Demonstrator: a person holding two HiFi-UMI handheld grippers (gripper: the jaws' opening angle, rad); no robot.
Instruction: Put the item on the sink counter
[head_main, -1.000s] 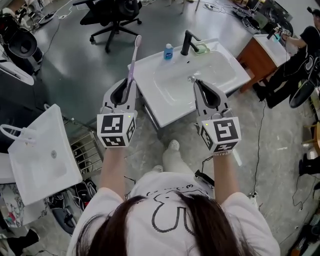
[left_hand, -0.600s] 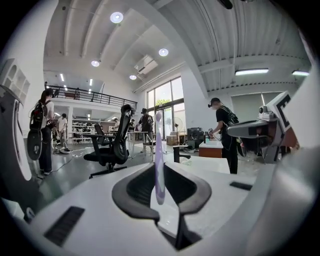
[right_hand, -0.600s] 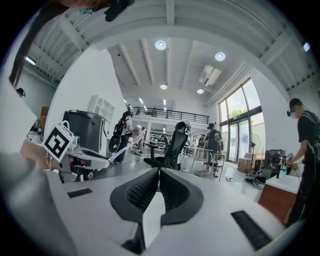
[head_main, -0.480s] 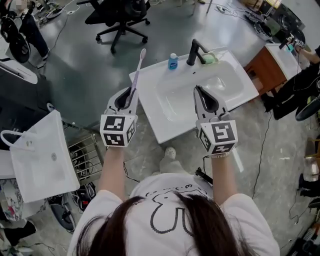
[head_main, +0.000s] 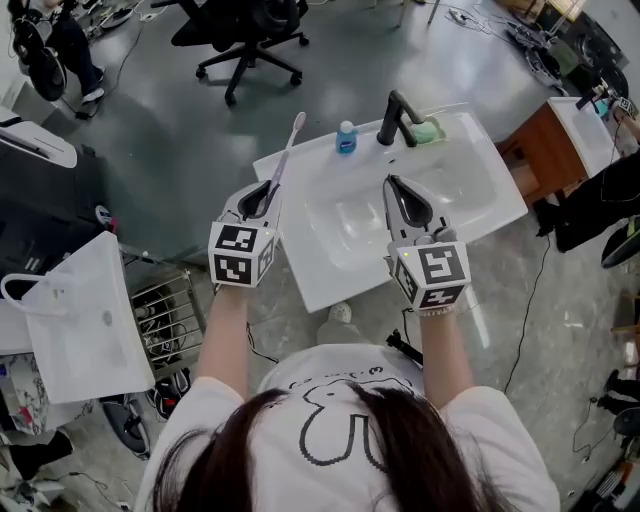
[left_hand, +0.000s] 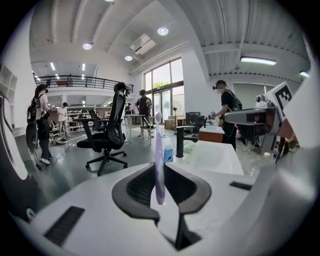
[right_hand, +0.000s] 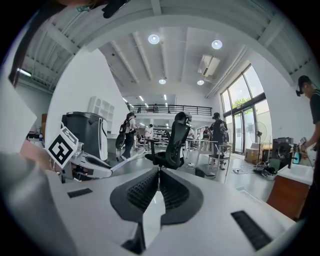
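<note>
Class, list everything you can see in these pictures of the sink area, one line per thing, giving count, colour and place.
white ceramic sink counter: one, white, centre, in front of the person
black metal faucet: one, black, back edge of the sink counter
small blue plastic bottle: one, blue, left of the faucet
small green item: one, green, right of the faucet
black office chair: one, black, on the floor beyond the counter
second white sink basin: one, white, far left
lilac plastic toothbrush: one, lilac, sticking out past the left jaws
left hand-held gripper: one, white and black, shut on the toothbrush
right hand-held gripper: one, white and black, shut, empty, over the basin
</note>
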